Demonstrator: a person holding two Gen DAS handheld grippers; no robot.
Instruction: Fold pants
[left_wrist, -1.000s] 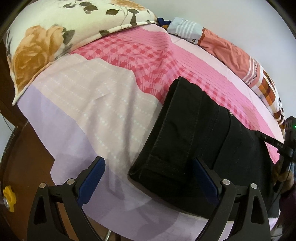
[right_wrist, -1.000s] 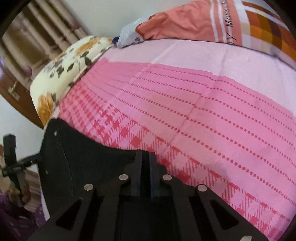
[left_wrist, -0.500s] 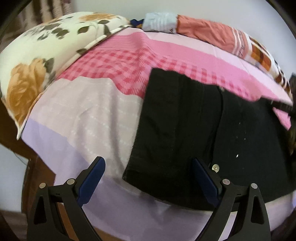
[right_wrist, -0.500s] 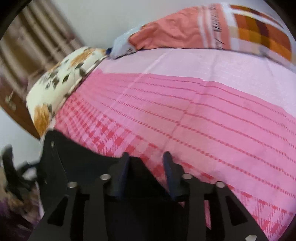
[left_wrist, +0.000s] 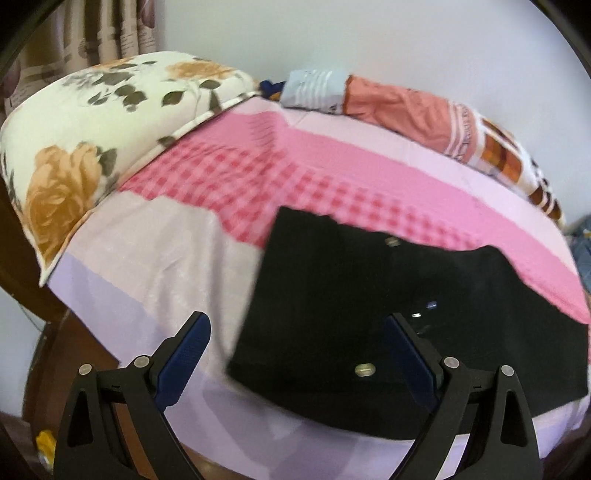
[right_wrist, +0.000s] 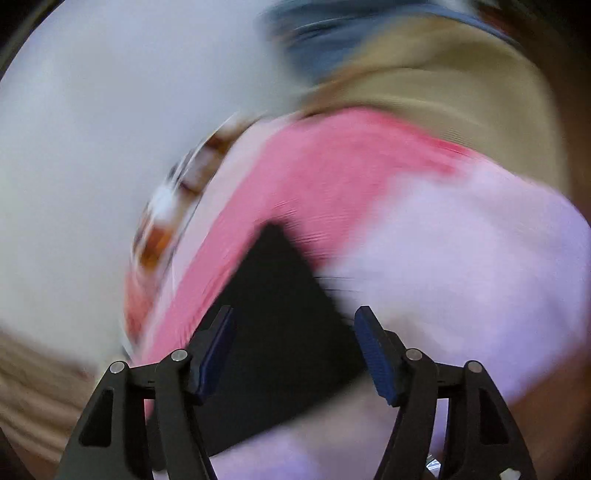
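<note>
The black pants (left_wrist: 369, 295) lie folded flat near the front edge of the pink bed sheet (left_wrist: 295, 155). My left gripper (left_wrist: 295, 343) is open and empty, raised above the pants' near-left corner. In the right wrist view, which is blurred by motion, a corner of the pants (right_wrist: 277, 302) shows between the blue pads (right_wrist: 376, 354). My right gripper (right_wrist: 293, 343) is open and empty above that corner.
A floral pillow (left_wrist: 92, 129) lies at the bed's left end. A rolled orange and checked blanket (left_wrist: 443, 118) lies along the back by the wall. The wooden bed frame (left_wrist: 74, 362) shows below the sheet's front edge. A tan cloth (right_wrist: 443, 81) lies beyond the bed.
My right gripper has opened, let go of the pants and swung fast to the right. My left gripper has drawn back and up while staying open. The pants now lie flat.
</note>
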